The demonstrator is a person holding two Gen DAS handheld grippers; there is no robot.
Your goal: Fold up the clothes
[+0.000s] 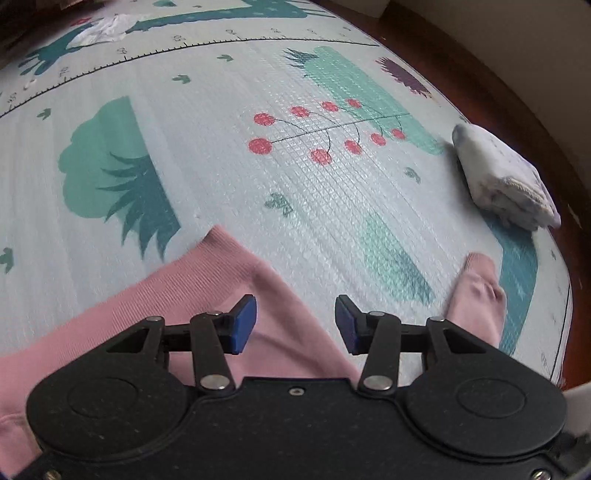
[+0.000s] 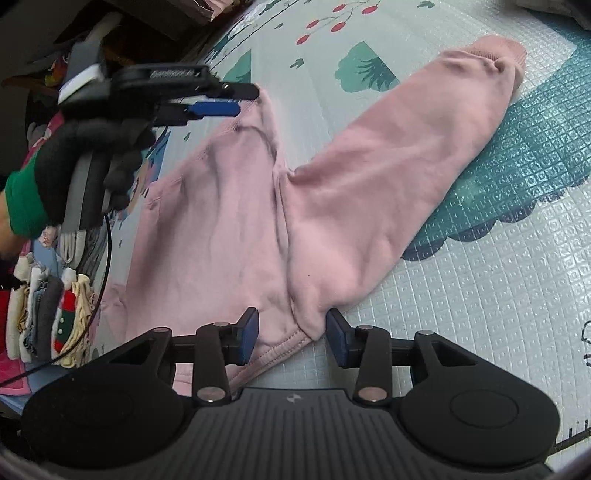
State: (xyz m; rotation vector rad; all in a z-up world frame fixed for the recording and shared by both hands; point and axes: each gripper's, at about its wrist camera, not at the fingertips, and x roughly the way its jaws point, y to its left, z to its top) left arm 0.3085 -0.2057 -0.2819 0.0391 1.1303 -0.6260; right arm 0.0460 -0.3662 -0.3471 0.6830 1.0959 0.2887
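A pink sweatshirt (image 2: 236,221) lies spread on the patterned play mat (image 2: 498,302), one sleeve (image 2: 406,155) stretched to the far right. My right gripper (image 2: 291,332) is open, its jaws on either side of the garment's near hem corner. My left gripper (image 1: 295,325) is open just above the pink fabric (image 1: 184,291) near its far edge; the sleeve cuff (image 1: 476,291) shows at its right. In the right wrist view the left gripper (image 2: 221,99) hovers over the sweatshirt's far corner, held by a black-gloved hand (image 2: 92,158).
A folded white garment (image 1: 506,177) lies at the mat's right edge. A crumpled white cloth (image 1: 103,31) lies at the far left of the mat. A pile of assorted clothes (image 2: 48,314) sits left of the sweatshirt. Dark wooden floor (image 1: 498,96) borders the mat.
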